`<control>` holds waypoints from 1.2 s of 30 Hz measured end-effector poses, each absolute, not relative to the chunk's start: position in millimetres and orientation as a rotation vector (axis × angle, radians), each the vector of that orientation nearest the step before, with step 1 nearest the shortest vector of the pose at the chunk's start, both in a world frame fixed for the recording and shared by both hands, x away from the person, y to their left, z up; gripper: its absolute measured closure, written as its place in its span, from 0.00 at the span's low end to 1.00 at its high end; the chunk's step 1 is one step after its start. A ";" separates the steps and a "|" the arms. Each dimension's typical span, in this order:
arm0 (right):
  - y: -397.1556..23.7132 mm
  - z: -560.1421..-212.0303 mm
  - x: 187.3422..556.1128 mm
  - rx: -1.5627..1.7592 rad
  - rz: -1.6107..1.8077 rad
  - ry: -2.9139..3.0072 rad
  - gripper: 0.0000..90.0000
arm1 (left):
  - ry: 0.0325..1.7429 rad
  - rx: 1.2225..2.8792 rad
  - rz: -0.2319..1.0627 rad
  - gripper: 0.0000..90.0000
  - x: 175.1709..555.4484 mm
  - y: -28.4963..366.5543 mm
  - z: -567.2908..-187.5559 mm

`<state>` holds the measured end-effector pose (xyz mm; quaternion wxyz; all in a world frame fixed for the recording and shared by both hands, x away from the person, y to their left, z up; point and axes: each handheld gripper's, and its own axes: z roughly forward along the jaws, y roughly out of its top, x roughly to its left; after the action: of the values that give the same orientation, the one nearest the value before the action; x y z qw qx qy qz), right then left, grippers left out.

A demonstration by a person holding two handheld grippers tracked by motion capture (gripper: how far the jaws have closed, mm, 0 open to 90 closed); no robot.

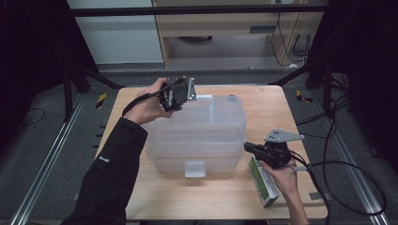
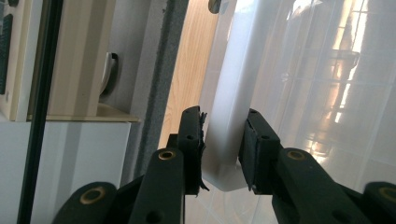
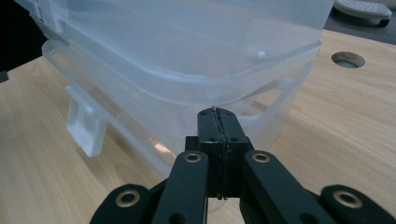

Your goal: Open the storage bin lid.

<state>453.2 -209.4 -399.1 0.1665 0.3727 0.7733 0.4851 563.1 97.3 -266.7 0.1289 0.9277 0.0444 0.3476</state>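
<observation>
Reaching over the plastic bin (image 1: pixel 197 136), left gripper (image 1: pixel 176 93) clasps its rim.

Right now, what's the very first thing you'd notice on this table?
A big see-through plastic box fills the middle of the wooden table. The left tongs straddle its white lid edge at the far corner, while the right tongs are shut, pointing at its near right side. A green and white carton lies beside them.

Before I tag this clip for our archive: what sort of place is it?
Probably a lab recording station: a small wooden table between floor rails, dark curtains either side, and loose cables on the carpet.
</observation>
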 end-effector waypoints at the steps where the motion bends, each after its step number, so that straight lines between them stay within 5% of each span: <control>1: -209.4 -398.9 453.8 1.059 1.390 2.195 1.00 | 0.129 2.697 1.011 0.79 563.1 97.3 -266.7; 17: -208.1 -401.5 454.0 1.055 1.361 2.198 1.00 | 0.219 2.574 0.966 0.65 522.6 131.8 -244.3; 36: -207.7 -401.9 452.8 1.054 1.341 2.211 1.00 | 0.825 2.137 0.990 0.89 479.3 252.3 -267.2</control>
<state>452.8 -207.7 -401.9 0.1738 0.3716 0.7798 0.4729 479.3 252.3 -267.2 0.3174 0.8121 0.3134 0.3763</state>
